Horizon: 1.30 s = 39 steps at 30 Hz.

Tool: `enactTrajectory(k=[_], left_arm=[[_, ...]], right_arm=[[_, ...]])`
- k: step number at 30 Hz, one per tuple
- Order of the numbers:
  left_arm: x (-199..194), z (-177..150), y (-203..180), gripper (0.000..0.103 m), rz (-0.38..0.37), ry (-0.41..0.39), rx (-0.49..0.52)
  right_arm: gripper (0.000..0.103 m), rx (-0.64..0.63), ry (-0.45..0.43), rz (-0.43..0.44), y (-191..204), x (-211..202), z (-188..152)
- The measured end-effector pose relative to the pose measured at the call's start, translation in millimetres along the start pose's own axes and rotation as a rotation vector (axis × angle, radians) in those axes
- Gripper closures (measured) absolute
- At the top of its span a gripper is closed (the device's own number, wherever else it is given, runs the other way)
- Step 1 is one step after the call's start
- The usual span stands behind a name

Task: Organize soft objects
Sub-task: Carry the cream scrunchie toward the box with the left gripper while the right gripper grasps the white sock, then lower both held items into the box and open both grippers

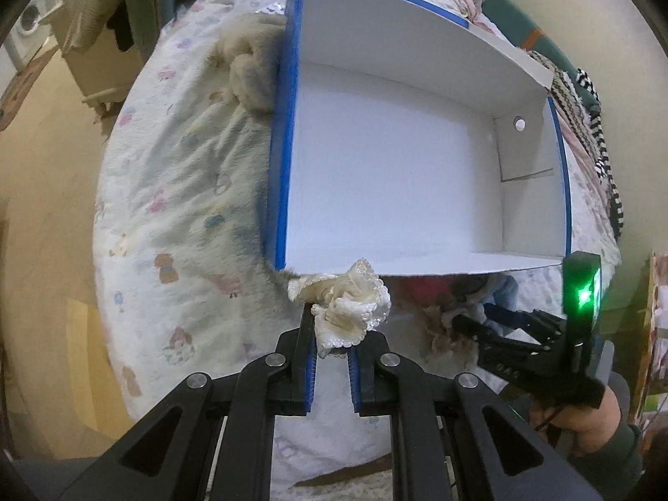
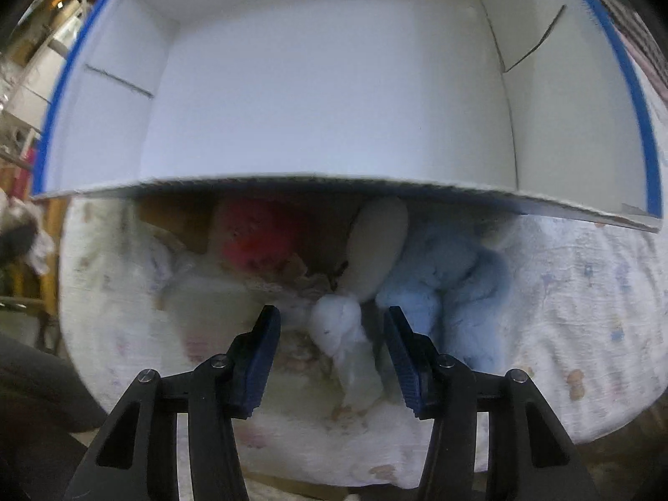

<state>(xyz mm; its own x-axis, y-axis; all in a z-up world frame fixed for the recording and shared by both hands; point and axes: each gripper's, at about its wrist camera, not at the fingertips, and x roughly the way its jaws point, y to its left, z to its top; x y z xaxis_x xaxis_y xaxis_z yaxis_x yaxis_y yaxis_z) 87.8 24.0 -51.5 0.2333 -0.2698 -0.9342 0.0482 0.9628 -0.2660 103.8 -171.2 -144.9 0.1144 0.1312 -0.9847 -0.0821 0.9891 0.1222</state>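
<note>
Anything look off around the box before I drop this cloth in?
One thing: the box sits tilted, its near edge propped up on the pile of soft toys underneath it. The left gripper holds the lacy cloth at that edge.

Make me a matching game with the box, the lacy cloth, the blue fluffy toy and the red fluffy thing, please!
Things:
1. cardboard box
2. cream lacy cloth
3. blue plush toy
4. red plush item

Matches:
A. lying right of the open right gripper
B. pinched in the left gripper
C. tucked under the box's near edge, left side of the pile
D. white inside, blue outside, nothing in it

Pairs: 1-D, 2-B, 3-A, 4-C
</note>
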Motion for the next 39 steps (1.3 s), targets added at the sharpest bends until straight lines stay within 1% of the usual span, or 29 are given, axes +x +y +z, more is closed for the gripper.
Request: enactTrajectory(k=[1, 2, 5, 7, 9, 10, 11, 13, 15, 18, 22, 25, 29, 32, 39], left_arm=[[0.2, 2.6, -2.3, 0.091, 0.003, -0.007, 0.015], [1.0, 4.2, -3.4, 0.091, 0.002, -0.009, 0.025], [3.7, 8.7, -5.1, 0.091, -0.013, -0.003, 0.046], [4.3, 8.5, -1.9, 0.091, -0.018, 0.006, 0.049], [1.2, 5.3, -0.3, 0.091, -0.022, 0.004, 0.053], [-2.5, 2.9, 0.2, 0.091, -0.021, -0.006, 0.057], [-5.0, 1.9, 0.6, 0.091, -0.021, -0.012, 0.058], [-9.9, 0.0, 1.7, 0.091, -0.029, -0.02, 0.054], [-14.5, -1.2, 3.2, 0.091, -0.017, -0.035, 0.055], [-25.4, -2.0, 2.5, 0.091, -0.009, -0.068, 0.053], [-38.0, 8.1, -8.9, 0.091, -0.002, -0.113, 0.054], [-40.2, 17.5, -17.1, 0.091, -0.003, -0.119, 0.05], [-36.6, 35.2, -26.0, 0.091, 0.021, -0.129, 0.048], [-31.3, 48.0, -29.1, 0.091, 0.027, -0.121, 0.034], [-10.2, 73.5, -37.8, 0.091, 0.053, -0.092, 0.029]], right_arm=[[0.054, -0.002, 0.004, -0.012, 2.1, 2.8, 0.1], [0.068, -0.006, 0.003, -0.016, 4.7, 4.9, 0.8], [0.071, 0.029, 0.013, -0.009, 11.4, 10.6, 3.1], [0.071, 0.064, 0.012, -0.006, 14.3, 6.3, 0.7], [0.071, 0.095, 0.007, 0.006, 20.8, -8.0, 0.5], [0.071, 0.102, -0.005, -0.003, 23.9, -17.7, 0.4], [0.071, 0.122, -0.03, 0.008, 27.3, -28.1, 0.2], [0.071, 0.17, -0.053, 0.057, 28.2, -43.0, 0.1], [0.071, 0.194, -0.081, 0.1, 30.5, -56.3, 0.4], [0.071, 0.201, -0.131, 0.136, 41.0, -76.6, 5.5], [0.071, 0.187, -0.188, 0.164, 42.1, -102.0, 23.0], [0.071, 0.168, -0.215, 0.162, 23.0, -121.7, 36.6], [0.071, 0.144, -0.228, 0.171, 21.4, -126.0, 59.6], [0.071, 0.125, -0.234, 0.169, 15.0, -129.1, 78.8], [0.071, 0.116, -0.22, 0.18, -0.4, -122.6, 97.5]])
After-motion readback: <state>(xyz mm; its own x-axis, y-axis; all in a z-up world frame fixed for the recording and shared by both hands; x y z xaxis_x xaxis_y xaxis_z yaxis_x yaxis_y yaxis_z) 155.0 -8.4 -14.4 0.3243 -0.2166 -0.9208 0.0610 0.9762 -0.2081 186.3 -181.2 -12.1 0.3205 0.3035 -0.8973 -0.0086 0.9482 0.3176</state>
